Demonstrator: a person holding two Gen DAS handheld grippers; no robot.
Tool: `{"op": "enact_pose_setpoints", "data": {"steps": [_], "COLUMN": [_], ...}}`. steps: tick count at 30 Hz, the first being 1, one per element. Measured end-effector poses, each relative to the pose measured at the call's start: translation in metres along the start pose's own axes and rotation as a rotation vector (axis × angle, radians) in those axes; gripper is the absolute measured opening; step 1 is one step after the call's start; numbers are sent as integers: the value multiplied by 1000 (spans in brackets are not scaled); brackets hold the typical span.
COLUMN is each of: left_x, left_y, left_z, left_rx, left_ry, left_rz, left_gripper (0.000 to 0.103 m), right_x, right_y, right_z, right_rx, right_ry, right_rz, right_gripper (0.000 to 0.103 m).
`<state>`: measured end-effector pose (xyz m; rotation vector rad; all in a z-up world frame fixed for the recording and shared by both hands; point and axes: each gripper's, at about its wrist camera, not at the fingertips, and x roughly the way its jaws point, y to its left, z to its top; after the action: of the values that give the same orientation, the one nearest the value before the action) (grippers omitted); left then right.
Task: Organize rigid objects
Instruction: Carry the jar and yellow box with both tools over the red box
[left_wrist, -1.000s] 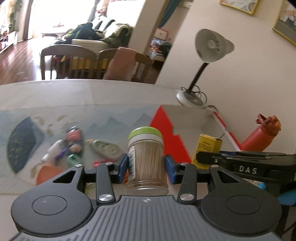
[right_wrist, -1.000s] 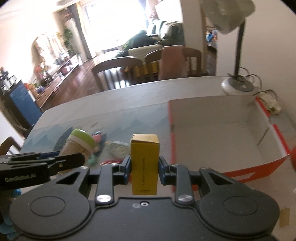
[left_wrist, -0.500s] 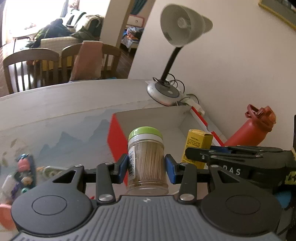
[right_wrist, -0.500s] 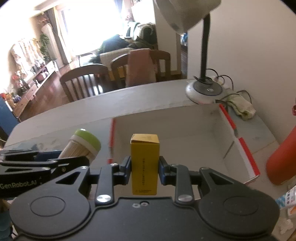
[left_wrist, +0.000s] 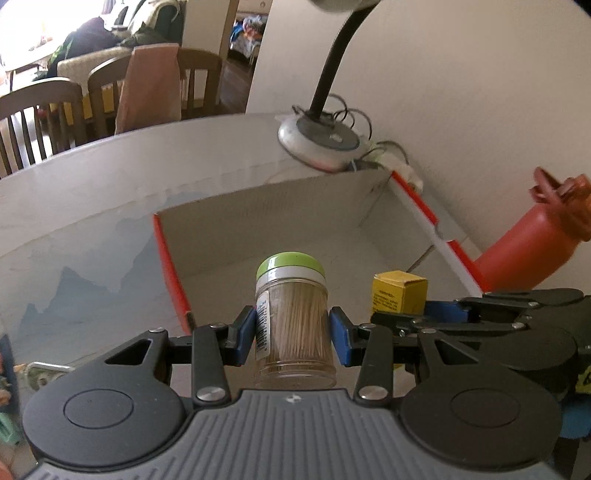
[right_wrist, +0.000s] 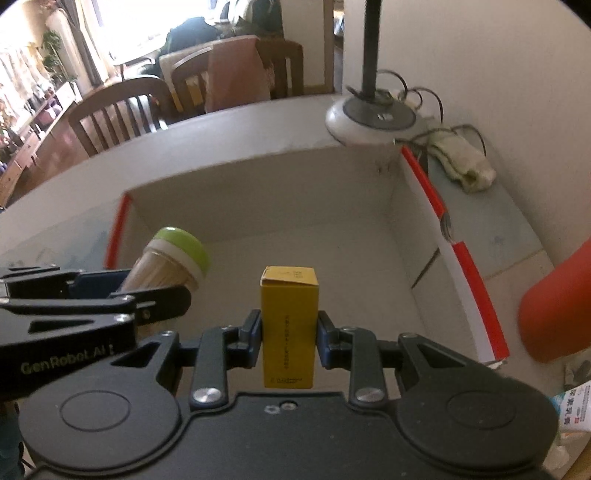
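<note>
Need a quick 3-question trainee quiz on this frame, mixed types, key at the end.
1. True or false: the left gripper is shut on the jar.
2. What does the right gripper hold?
A. red bottle
B. yellow carton
C. lamp
3. Fill in: both held items hang over the open ____.

Key
1. True.
2. B, the yellow carton.
3. Box, with white walls and red edges.

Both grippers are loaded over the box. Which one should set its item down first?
Right, probably. The right gripper holds the yellow carton deeper over the box floor; the left gripper with the toothpick jar sits nearer the box's left wall.
</note>
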<state>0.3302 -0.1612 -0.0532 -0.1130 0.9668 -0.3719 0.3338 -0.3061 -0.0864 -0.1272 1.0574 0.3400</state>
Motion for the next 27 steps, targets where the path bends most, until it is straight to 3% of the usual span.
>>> {"op": "enact_pose_setpoints", "data": {"steps": [14,27], "left_x": [55,85], "left_y": [-6,-12], "left_z": [7,-6], "left_rx": [67,73], "left_ry": [99,214], "left_rz": [56,77], "left_gripper": [43,43], "right_x": [44,59], "right_y": [-11,-1], "right_z": [-3,-10], "right_rx": [-53,-130], "right_ry": [105,139], "right_rz": [-43,-81], "right_gripper": [28,29]}}
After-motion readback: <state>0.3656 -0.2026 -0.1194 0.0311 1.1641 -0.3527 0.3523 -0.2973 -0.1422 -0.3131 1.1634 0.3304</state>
